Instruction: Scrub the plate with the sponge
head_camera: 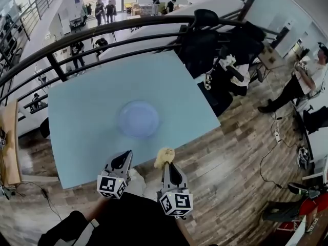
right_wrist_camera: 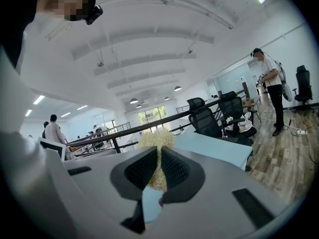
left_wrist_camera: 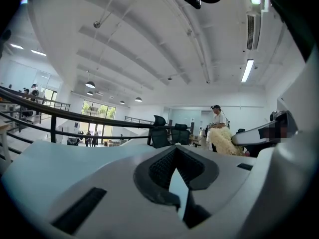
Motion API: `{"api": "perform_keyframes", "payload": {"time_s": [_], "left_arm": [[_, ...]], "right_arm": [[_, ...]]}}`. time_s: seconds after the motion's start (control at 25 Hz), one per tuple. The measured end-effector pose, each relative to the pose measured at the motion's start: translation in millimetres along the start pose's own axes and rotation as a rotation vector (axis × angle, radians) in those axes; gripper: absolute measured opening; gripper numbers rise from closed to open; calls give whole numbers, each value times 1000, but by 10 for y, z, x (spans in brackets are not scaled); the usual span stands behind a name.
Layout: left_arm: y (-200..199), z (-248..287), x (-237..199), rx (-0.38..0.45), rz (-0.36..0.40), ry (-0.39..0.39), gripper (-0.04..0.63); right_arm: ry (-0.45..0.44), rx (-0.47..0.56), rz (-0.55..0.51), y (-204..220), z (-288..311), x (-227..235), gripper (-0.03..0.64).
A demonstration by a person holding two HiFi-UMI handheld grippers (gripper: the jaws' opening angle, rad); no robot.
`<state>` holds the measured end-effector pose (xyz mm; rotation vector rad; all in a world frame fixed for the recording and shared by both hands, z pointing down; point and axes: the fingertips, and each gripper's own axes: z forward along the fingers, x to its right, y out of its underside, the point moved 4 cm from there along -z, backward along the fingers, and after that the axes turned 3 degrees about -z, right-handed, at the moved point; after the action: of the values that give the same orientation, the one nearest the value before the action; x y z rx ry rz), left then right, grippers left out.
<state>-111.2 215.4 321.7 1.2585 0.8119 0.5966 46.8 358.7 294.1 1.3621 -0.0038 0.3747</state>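
A pale blue round plate (head_camera: 138, 119) lies near the middle of the light blue table (head_camera: 82, 111). My right gripper (head_camera: 167, 165) hovers at the table's near edge, shut on a yellowish fibrous sponge (head_camera: 164, 157). In the right gripper view the sponge (right_wrist_camera: 156, 139) sticks up between the shut jaws of the right gripper (right_wrist_camera: 159, 152). My left gripper (head_camera: 123, 159) is beside it on the left, short of the plate, and holds nothing. In the left gripper view the left gripper (left_wrist_camera: 176, 156) has its jaws together, and the sponge (left_wrist_camera: 225, 141) shows off to the right.
A black railing (head_camera: 102, 35) curves along the table's far side. Black office chairs (head_camera: 210, 45) crowd the far right corner. A person (head_camera: 302, 81) stands on the wooden floor at the right, with cables (head_camera: 271, 152) on it.
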Motion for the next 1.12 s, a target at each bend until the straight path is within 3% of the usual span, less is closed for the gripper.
{"api": "perform_keyframes", "payload": {"time_s": [0.48,1.12], "left_arm": [[-270,612,-521,50,0,-73,2],[-245,711,-1020,36,2,-238,2]], "right_arm": [[-104,-6,-48,-265,977,-43,26],[-263,-84,-46,-204,1798,-249,26]]}}
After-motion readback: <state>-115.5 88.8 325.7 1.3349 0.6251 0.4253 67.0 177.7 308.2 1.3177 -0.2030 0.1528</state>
